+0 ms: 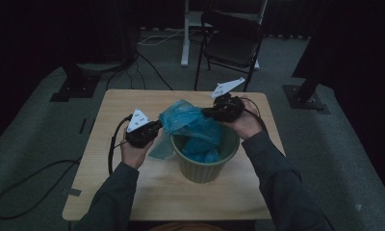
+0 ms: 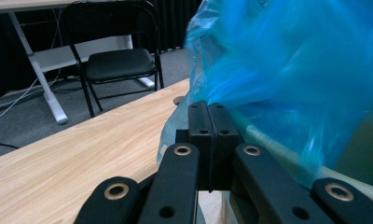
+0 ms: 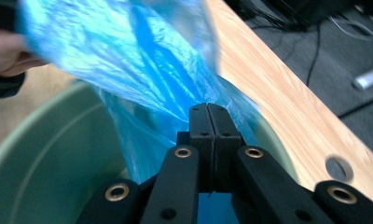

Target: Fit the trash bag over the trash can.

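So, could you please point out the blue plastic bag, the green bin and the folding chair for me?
blue plastic bag (image 1: 188,120): high view, on the bunched film above the bin.
green bin (image 1: 200,169): high view, on its outer front wall.
folding chair (image 1: 231,45): high view, on its dark seat.

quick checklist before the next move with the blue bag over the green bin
1. Left gripper shut on the thin blue plastic bag: ok.
2. Right gripper shut on the bag film: ok.
3. Bag mouth spread open between the grippers: not ok, bunched.
4. Bag edge folded over the rim of the round pale green plastic bin: not ok.
5. Bin upright on the light wooden table: ok.
6. Bag free of tears: cannot tell.
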The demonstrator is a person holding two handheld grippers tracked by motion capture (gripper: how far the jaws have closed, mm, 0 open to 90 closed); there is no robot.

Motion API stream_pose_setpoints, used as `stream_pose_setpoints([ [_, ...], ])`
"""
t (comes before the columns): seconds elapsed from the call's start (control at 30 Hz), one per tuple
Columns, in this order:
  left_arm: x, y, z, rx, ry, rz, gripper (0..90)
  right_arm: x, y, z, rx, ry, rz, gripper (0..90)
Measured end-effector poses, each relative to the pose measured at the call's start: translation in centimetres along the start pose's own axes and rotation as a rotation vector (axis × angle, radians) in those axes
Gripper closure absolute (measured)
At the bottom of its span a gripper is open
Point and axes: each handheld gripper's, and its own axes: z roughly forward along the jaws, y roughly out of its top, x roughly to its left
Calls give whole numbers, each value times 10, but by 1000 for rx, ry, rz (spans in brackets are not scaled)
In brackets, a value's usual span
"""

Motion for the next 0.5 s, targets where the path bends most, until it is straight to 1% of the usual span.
stream_pose_setpoints([
  [0.07,0,0,0,0,0,-1,900,-9,-9,-4,0,-25,53,900],
  [0.1,1,0,-1,1,1,-3,900,-12,-12,-6,-2,-31,71,900],
  [0.13,1,0,-1,3,1,-3,900,-17,-19,-9,2,-41,100,900],
  [0.23,1,1,1,8,1,-2,900,-28,-36,-15,10,-61,163,900],
  [0.3,1,2,2,10,2,1,900,-34,-46,-18,11,-56,202,900],
  [0.33,1,2,2,10,2,1,900,-34,-46,-18,11,-56,202,900],
  [0.37,1,2,2,12,3,0,900,-36,-50,-19,14,-63,218,900],
  [0.4,1,3,3,13,4,-1,900,-40,-59,-22,18,-72,245,900],
  [0.5,2,3,4,18,8,-3,900,-44,-71,-25,28,-75,276,900],
])
